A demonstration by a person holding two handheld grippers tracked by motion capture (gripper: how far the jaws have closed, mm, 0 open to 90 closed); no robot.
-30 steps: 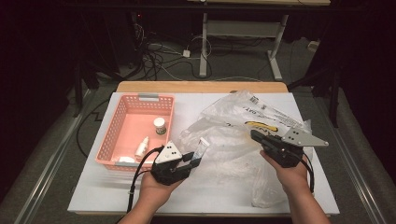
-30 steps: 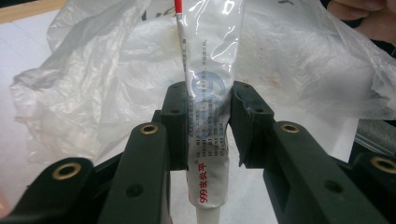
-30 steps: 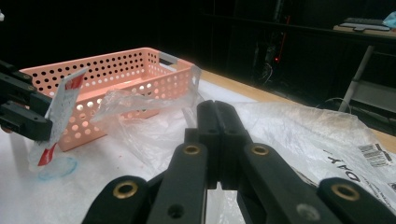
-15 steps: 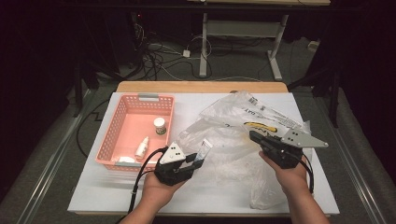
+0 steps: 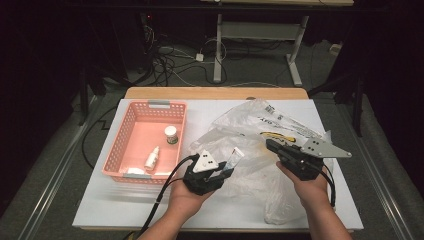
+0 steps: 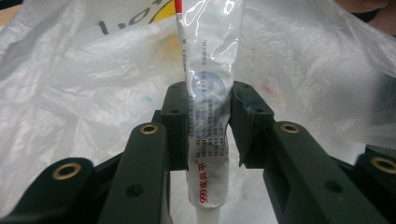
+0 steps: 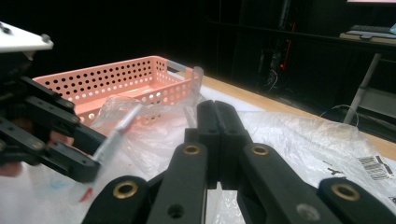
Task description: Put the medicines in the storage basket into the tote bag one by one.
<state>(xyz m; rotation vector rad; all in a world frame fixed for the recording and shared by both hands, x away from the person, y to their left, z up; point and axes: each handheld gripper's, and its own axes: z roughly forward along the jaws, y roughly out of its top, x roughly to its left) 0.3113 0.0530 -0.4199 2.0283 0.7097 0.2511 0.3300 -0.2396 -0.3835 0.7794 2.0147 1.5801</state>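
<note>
The left gripper is clamping a white ointment tube across its middle, jaws pressing in from both sides, the flat crimped end pointing up and away over the plastic bag; in the high view the tube is sitting just right of the pink basket, raised off the table. The right gripper is lying low on the bag with its jaws pressed together; whether a fold of film is pinched between them I cannot tell.

Judging by the bottles already lying in the basket, the tube is probably heading there; doing it well is likely meaning lifting it clear of the loose film first, keeping the squeeze gentle so the soft body is not buckling, and holding the bag down so it is not trailing along.

Farther off, the basket's near rim is standing between tube and floor space; a small jar and a dropper bottle are occupying the middle, while the far left portion is offering open room; beyond the table's far wooden edge the floor is falling away.
</note>
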